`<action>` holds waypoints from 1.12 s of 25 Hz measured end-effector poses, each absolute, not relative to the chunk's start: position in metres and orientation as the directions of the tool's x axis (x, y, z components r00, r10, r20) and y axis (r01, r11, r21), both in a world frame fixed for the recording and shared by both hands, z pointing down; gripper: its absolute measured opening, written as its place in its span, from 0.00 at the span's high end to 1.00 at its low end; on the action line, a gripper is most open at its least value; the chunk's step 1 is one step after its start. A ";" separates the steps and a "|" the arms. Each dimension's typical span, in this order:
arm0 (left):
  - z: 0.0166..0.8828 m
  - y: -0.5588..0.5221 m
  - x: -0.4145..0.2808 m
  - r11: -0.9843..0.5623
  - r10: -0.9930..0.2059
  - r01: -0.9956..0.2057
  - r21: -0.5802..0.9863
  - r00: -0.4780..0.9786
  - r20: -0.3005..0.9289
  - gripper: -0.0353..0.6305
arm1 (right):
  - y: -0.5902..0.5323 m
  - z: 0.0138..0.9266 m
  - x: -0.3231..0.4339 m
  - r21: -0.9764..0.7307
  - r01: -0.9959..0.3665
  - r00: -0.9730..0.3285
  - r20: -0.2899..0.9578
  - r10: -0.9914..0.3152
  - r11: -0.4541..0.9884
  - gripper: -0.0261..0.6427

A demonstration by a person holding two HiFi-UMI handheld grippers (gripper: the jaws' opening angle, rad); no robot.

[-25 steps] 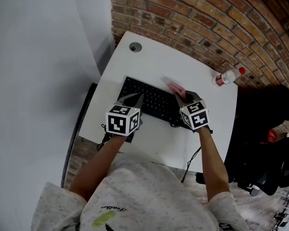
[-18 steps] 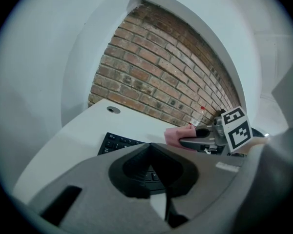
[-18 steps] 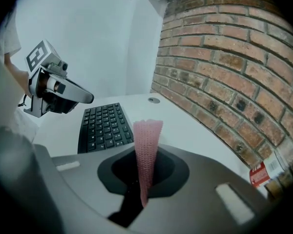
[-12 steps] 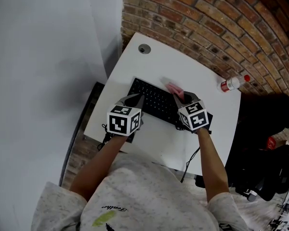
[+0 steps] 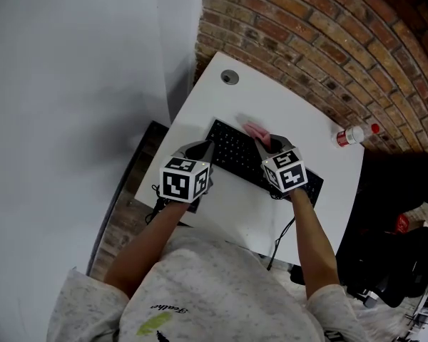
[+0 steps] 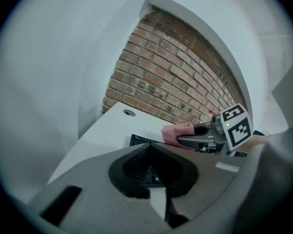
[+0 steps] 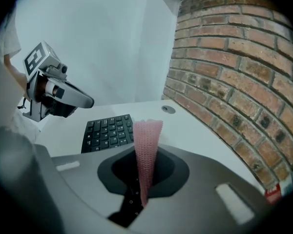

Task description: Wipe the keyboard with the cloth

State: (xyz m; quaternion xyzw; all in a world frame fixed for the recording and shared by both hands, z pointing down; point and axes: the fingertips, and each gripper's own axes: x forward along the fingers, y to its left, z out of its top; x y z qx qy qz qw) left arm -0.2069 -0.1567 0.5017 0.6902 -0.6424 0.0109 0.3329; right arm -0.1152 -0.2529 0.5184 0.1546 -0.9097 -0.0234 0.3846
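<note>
Head view: the right hand-held gripper (image 5: 265, 142) pinches a pink cloth (image 5: 256, 129) over the black keyboard (image 5: 232, 150) and hides some of its right half. The left hand-held gripper (image 5: 200, 148), jaws pressed together on nothing, hovers at the keyboard's left end. Farther out on the white bench (image 5: 285, 105) are a round grommet (image 5: 230, 77) and a red-capped bottle (image 5: 353, 135) near the brick wall (image 5: 321, 34). Compared with a second ago, the cloth sits nearer the grommet.
</note>
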 end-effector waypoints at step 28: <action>0.504 -0.130 -0.278 0.083 -0.891 -0.887 0.454 0.139 0.433 0.96 | -0.225 0.518 -0.233 0.181 -0.141 -0.683 0.694 -0.228 0.973 0.92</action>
